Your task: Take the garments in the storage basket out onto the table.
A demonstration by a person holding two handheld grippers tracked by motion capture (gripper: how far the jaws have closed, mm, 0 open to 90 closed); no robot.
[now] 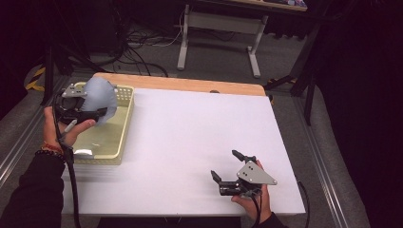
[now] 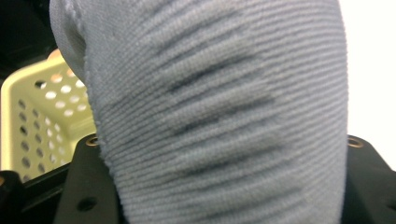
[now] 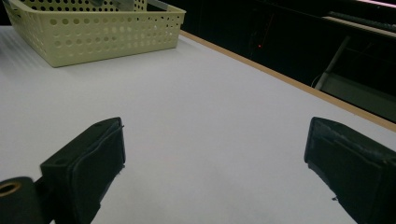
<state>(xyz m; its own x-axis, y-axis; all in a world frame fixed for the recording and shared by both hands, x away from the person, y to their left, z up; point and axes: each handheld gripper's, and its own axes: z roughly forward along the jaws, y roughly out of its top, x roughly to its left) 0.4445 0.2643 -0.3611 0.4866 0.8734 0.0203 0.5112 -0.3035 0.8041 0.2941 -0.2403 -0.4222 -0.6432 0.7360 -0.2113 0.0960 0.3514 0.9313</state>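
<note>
Grey ribbed cloth (image 2: 219, 116) in left tongs (image 1: 97, 113), above basket rim (image 1: 127, 121).

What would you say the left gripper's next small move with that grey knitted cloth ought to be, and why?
Probably carry it sideways onto the white table. The left gripper holds the grey knitted cloth above the yellow basket, and the right gripper waits open over bare table.

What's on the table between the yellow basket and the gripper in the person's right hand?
Nothing: the high view shows bare white table between the yellow basket and the right gripper.
</note>
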